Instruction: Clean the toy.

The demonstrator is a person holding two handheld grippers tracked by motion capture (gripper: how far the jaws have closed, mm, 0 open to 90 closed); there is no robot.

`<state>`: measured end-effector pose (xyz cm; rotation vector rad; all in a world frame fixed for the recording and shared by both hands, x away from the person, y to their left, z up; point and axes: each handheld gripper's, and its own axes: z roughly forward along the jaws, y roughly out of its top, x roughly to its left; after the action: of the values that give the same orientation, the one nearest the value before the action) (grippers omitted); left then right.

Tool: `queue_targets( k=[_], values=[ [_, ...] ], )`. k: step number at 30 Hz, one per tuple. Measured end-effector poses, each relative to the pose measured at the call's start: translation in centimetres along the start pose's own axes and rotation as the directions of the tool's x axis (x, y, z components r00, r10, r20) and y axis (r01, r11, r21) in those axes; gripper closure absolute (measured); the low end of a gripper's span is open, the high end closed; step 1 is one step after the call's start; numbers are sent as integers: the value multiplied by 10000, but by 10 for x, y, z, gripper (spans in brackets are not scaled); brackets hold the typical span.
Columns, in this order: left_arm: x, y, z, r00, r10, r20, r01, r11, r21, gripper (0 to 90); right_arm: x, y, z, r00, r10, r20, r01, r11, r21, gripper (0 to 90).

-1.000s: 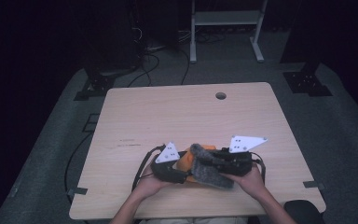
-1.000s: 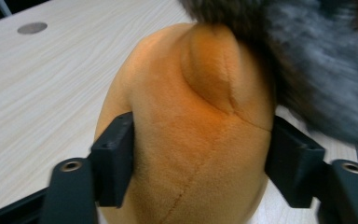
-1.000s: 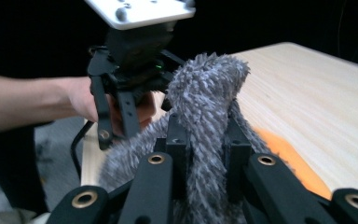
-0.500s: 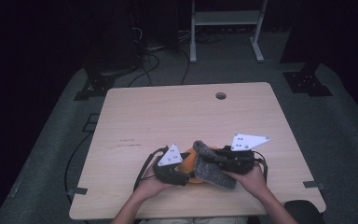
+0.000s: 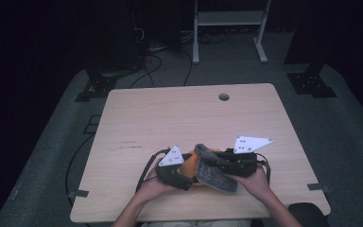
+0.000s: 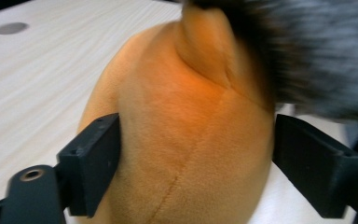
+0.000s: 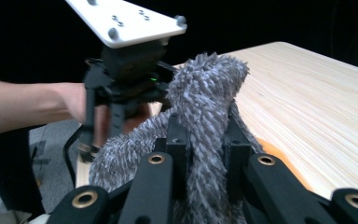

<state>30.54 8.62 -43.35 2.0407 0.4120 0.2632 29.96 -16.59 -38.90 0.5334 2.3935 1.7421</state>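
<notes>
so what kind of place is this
Probably a lab or recording studio: a bare wooden table with a cable hole, on grey carpet, with dark surroundings, loose floor cables and a metal stand.

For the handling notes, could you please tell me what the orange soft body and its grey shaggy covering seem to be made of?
Orange soft body: apparently short-pile plush, matte, with a stitched seam running down it.
Grey shaggy covering: probably long-pile faux fur or chenille; loose tufted strands stand out and it drapes limply.

Orange plush toy with grey shaggy fur piece, soft and rumpled, lying at near edge of table, fur draped over the orange body
</notes>
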Motion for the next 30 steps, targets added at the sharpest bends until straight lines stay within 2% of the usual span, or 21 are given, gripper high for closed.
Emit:
queue_targets(
  k=[2, 3, 4, 6, 7, 8, 9, 11, 12, 13, 15, 17, 18, 21, 22, 25, 27, 30],
  values=[
    [-5, 3, -3, 9979, 450, -458, -449, 9990, 28, 308, 2, 0, 3, 9998, -176, 133, 174, 9997, 162, 767],
    [-8, 5, -4, 9957, 615, -686, -619, 9981, -40, 345, 0, -1, 3, 9997, -113, 203, 110, 9998, 175, 768],
    [-9, 7, -5, 9951, 560, -811, -571, 9983, -104, 368, -4, -3, 1, 9996, 57, 288, -60, 9999, 82, 768],
    [-8, 10, -8, 9955, 509, -805, -525, 9985, -173, 371, -14, -5, -5, 9964, 278, 801, -288, 9995, 114, 767],
    [-9, 11, -10, 9952, 528, -826, -543, 9984, -161, 374, -17, -6, -7, 9954, 409, 871, -420, 9991, 112, 766],
    [-10, 12, -10, 9948, 591, -830, -605, 9981, -142, 378, -18, -6, -9, 9949, 582, 824, -581, 9983, -37, 766],
    [-11, 12, -11, 9941, 692, -839, -698, 9976, -41, 382, -17, -6, -10, 9960, 562, 694, -551, 9983, -178, 765],
    [-12, 13, -9, 9956, 569, -750, -570, 9984, 5, 381, -11, -3, -6, 9989, 276, 385, -265, 9993, -273, 764],
    [-12, 12, -8, 9954, 567, -777, -565, 9984, 53, 374, -10, -4, -3, 9990, 195, 405, -186, 9996, -227, 764],
    [-10, 11, -7, 9963, 460, -732, -459, 9989, 25, 359, -13, -5, -2, 9987, 307, 407, -300, 9994, -172, 765],
    [-6, 11, -6, 9986, 147, -499, -148, 9999, -11, 280, -19, -9, -2, 9976, 483, 493, -479, 9988, -86, 765],
    [-2, 9, -5, 9992, 68, -388, -72, 9999, -84, 229, -21, -11, -4, 9966, 478, 670, -482, 9988, 38, 765],
    [0, 7, -5, 9998, -19, -208, 17, 10000, -63, 206, -21, -12, -5, 9963, 519, 686, -523, 9986, 32, 765],
    [3, 2, -4, 9999, -113, 20, 113, 9999, -100, 192, -19, -11, -5, 9963, 398, 763, -412, 9990, 160, 765],
    [3, 2, -4, 9999, -105, -6, 105, 9999, -47, 203, -18, -11, -4, 9965, 379, 747, -391, 9991, 138, 765],
    [-2, 3, -4, 9989, 237, -416, -240, 9997, -67, 346, -8, -4, -2, 9980, 52, 637, -52, 10000, -4, 764],
    [-4, 7, -5, 9972, 418, -624, -421, 9991, -39, 388, -1, 0, 0, 9984, -183, 536, 185, 9998, -36, 764],
    [-7, 12, -12, 9958, 564, -721, -580, 9981, -197, 413, -2, 0, -2, 9983, -183, 556, 192, 9997, -147, 766]
  ],
)
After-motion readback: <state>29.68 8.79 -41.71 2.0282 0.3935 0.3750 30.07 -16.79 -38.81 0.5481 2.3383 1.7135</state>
